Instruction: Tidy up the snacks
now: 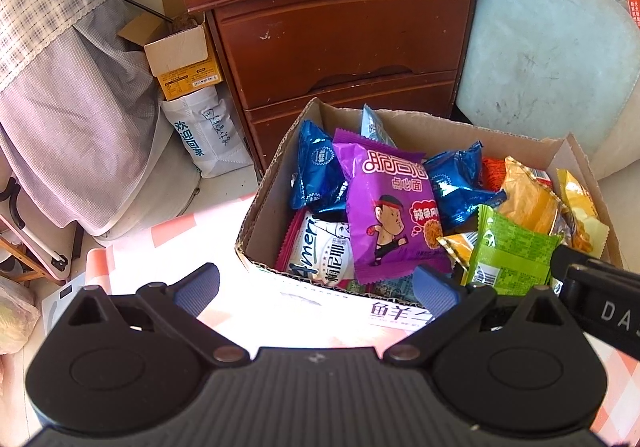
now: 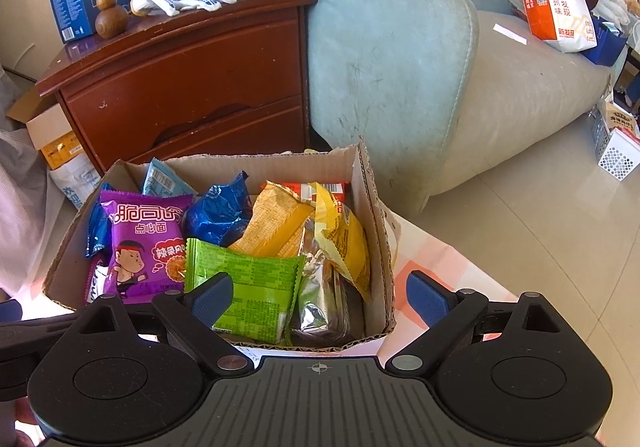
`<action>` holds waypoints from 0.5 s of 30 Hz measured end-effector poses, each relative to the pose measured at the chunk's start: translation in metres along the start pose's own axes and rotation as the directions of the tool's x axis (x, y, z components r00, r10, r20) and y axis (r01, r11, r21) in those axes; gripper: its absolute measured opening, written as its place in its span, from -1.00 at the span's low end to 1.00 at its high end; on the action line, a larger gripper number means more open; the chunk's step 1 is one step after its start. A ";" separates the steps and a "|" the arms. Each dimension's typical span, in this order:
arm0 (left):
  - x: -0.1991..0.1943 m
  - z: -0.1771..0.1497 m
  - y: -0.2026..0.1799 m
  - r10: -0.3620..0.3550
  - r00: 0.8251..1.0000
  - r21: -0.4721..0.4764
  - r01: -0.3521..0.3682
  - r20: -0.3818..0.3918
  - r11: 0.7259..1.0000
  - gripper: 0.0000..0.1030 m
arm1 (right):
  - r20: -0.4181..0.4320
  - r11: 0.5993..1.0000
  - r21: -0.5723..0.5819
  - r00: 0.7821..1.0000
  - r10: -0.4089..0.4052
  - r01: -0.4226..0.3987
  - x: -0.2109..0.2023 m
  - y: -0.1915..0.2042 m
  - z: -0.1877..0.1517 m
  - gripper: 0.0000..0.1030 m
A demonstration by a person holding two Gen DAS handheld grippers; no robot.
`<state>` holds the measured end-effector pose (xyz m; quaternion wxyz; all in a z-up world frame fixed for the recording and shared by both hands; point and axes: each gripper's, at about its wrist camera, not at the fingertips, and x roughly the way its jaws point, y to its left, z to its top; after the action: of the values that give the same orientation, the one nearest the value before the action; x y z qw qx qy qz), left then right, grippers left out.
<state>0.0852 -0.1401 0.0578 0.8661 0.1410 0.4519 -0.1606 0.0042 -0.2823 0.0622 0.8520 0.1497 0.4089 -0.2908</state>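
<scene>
The right hand-held gripper (image 2: 319, 297), fingers spread wide and empty, hangs over the near edge of a cardboard box (image 2: 376, 207) at the centre of the right wrist view, its left pad just above a green snack packet (image 2: 256, 287). The left hand-held gripper (image 1: 316, 285), likewise apart and holding nothing, sits at the bottom of its own frame before the same box (image 1: 264, 203), a purple noodle packet (image 1: 390, 203) lying between its pads' line of sight. Blue foil packets (image 2: 218, 213), yellow bags (image 2: 344, 235) and a silver wrapper (image 2: 318, 299) crowd the box, which rests on a pink-checked counter (image 2: 440, 263). Behind stand a brown nightstand (image 2: 184, 87) and a pale sofa (image 2: 400, 59). The step appears to be settling or choosing a packet; pinching one flat edge, clear of neighbours, should avoid crushing contents.
</scene>
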 end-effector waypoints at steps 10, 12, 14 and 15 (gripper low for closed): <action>-0.003 0.001 0.003 0.011 1.000 -0.010 -0.011 0.014 1.000 0.98 | -0.001 1.000 -0.015 1.000 -0.008 0.008 0.001 0.003 -0.002 0.84; -0.004 0.001 0.004 0.015 1.000 -0.011 -0.015 0.017 1.000 0.98 | 0.002 1.000 -0.019 1.000 -0.008 0.008 0.000 0.004 -0.003 0.84; -0.004 0.000 0.005 0.019 1.000 -0.012 -0.019 0.018 1.000 0.98 | 0.003 1.000 -0.025 1.000 -0.008 0.008 0.000 0.005 -0.003 0.84; -0.005 0.000 0.005 0.022 1.000 -0.012 -0.022 0.018 1.000 0.98 | 0.004 1.000 -0.027 1.000 -0.008 0.008 0.000 0.006 -0.003 0.84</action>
<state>0.0849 -0.1352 0.0624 0.8727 0.1393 0.4433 -0.1498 0.0060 -0.2762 0.0602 0.8535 0.1361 0.4116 -0.2891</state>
